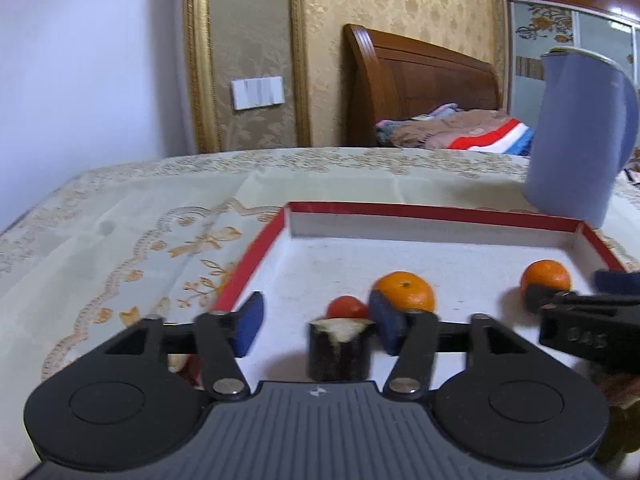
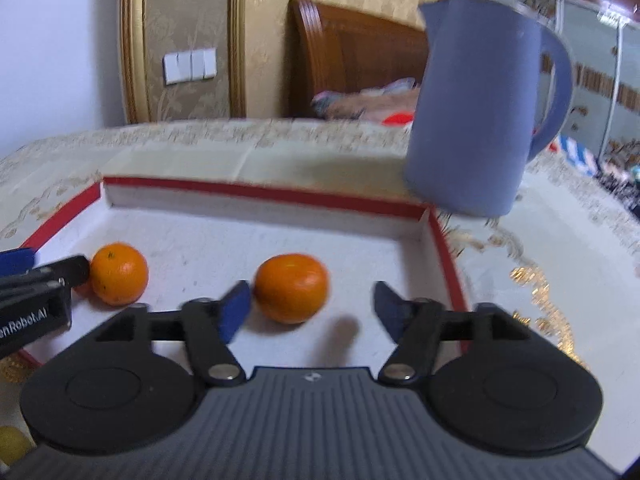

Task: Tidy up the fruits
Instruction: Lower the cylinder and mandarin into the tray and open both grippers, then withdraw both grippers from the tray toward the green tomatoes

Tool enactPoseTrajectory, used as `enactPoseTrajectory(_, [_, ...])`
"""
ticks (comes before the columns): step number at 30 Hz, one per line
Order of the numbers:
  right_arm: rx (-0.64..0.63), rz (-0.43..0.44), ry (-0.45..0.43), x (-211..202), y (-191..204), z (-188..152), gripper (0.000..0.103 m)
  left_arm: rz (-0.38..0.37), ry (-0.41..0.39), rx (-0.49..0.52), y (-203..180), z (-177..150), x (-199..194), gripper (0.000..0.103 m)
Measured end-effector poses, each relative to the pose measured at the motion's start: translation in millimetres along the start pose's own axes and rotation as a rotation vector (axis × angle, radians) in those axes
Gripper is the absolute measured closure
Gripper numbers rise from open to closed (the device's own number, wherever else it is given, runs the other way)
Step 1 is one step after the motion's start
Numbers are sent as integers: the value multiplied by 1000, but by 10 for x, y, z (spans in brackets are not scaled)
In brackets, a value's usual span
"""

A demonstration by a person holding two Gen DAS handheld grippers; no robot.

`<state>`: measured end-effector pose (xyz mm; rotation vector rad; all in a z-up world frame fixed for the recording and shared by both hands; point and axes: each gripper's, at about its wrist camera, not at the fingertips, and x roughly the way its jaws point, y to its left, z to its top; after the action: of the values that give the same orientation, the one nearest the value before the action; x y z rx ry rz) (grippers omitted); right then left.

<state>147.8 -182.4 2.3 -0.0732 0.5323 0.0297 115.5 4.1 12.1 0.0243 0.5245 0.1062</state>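
A shallow white tray with a red rim (image 1: 432,211) (image 2: 264,191) lies on the table. In the left wrist view it holds two oranges (image 1: 406,291) (image 1: 546,276), a small red fruit (image 1: 346,307) and a dark cylinder with a pale top (image 1: 339,350). My left gripper (image 1: 318,322) is open over the tray's near left part, with the cylinder between its fingers. My right gripper (image 2: 312,306) is open around the right orange (image 2: 291,287), which rests on the tray. The other orange (image 2: 119,273) lies to its left, by the left gripper's finger (image 2: 60,270).
A blue pitcher (image 1: 576,136) (image 2: 476,108) stands just beyond the tray's far right corner. The table has a cream cloth with gold patterns (image 1: 132,236). A yellow fruit (image 2: 12,442) shows at the lower left of the right wrist view. A bed stands behind.
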Motion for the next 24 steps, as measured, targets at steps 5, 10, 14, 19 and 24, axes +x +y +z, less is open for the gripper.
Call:
enactPoseTrajectory(5, [-1, 8, -3, -27, -2, -15, 29, -17, 9, -17, 46, 1, 8, 41])
enactPoseTrajectory(10, [14, -1, -24, -78, -34, -37, 25, -34, 10, -30, 73, -16, -31, 41])
enactPoseTrajectory(14, [27, 10, -18, -88, -56, -49, 24, -41, 4, -6, 39, -46, -60, 41])
enactPoseTrajectory(19, [48, 17, -29, -127, -87, -64, 20, -40, -26, 6, 35, -67, -136, 40])
enactPoseTrajectory(24, [65, 22, -31, -167, -131, -96, 13, -40, -49, -24, 93, -68, -193, 32])
